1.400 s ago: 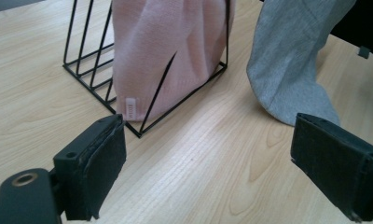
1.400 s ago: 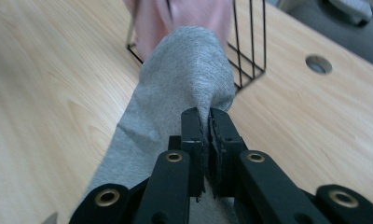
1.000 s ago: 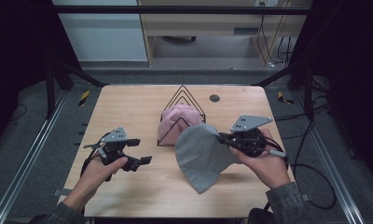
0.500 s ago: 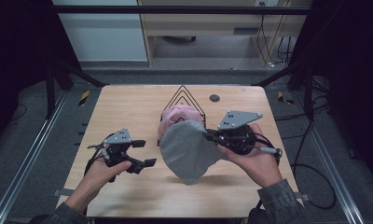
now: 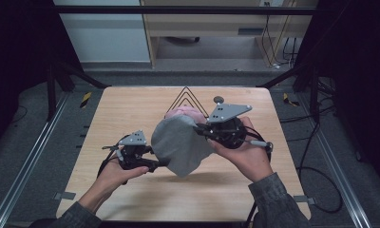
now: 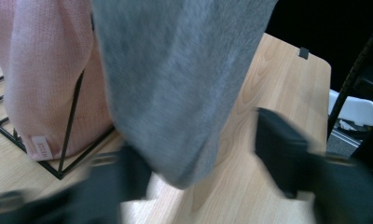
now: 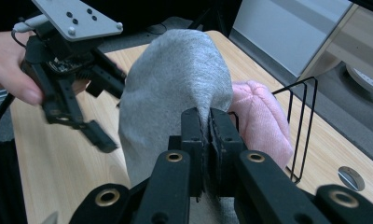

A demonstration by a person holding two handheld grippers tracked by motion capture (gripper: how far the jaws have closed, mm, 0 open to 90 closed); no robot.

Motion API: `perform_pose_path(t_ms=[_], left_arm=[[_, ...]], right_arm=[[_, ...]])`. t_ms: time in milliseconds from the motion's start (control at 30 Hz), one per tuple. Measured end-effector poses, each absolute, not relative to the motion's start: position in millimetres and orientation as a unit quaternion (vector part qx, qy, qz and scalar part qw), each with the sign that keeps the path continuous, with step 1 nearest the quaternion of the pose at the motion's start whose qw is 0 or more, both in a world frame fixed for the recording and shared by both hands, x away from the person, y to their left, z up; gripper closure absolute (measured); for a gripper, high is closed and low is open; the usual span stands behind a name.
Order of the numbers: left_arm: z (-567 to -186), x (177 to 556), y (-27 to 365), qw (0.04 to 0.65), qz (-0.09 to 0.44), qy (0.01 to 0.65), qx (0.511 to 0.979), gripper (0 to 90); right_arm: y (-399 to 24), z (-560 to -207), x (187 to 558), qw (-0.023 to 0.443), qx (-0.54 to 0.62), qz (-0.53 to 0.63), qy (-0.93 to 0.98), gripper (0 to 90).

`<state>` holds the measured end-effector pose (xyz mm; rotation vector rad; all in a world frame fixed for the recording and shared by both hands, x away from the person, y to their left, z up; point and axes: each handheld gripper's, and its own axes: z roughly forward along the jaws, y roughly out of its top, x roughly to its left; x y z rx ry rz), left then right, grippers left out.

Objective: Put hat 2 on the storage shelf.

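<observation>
forearms come in over the near edge of the tabletop (image 5: 131, 199), one hand on each tool. left gripper (image 5: 156, 164) sits low over the near left part of the wood, jaws spread wide apart, and in the left gripper view the hanging bottom of the grey cloth (image 5: 178, 147) dangles between them with nothing pinched; that view is blurred. just beyond and to the right, the grey cloth hangs in the air above the middle of the tabletop, casting a shadow on the wood below. right gripper (image 5: 197, 129) has it by the upper edge, jaws clamped tight on a fold of the fabric, plain to see in the right gripper view where the two pads meet on the knit. behind the cloth, a pink knitted hat (image 5: 183, 113) rests inside a black wire rack (image 5: 184, 95) of triangular frames, toward the far middle of the tabletop. farther still, a small dark round disc (image 5: 218, 99) sits near the far edge, right of the rack
</observation>
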<state>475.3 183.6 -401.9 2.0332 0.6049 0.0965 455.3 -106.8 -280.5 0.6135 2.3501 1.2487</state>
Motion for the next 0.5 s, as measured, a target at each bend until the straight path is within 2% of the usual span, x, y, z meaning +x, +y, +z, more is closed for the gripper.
perform_pose_path(t_ms=[100, 167, 500], left_arm=[[-396, 478, 184, 0.488, 0.034, 0.243, 0.838, 77.5], [-380, 480, 184, 0.484, 0.048, 0.24, 0.84, 85.2], [-314, 485, 186, 0.481, 0.089, 0.231, 0.841, 86.5]], right_arm=[[-106, -281, 457, 0.205, 0.221, 0.449, 0.841, 86.0], [-109, -281, 458, 0.21, 0.227, 0.45, 0.838, 86.0], [-134, -271, 466, 0.217, 0.26, 0.487, 0.805, 86.0]])
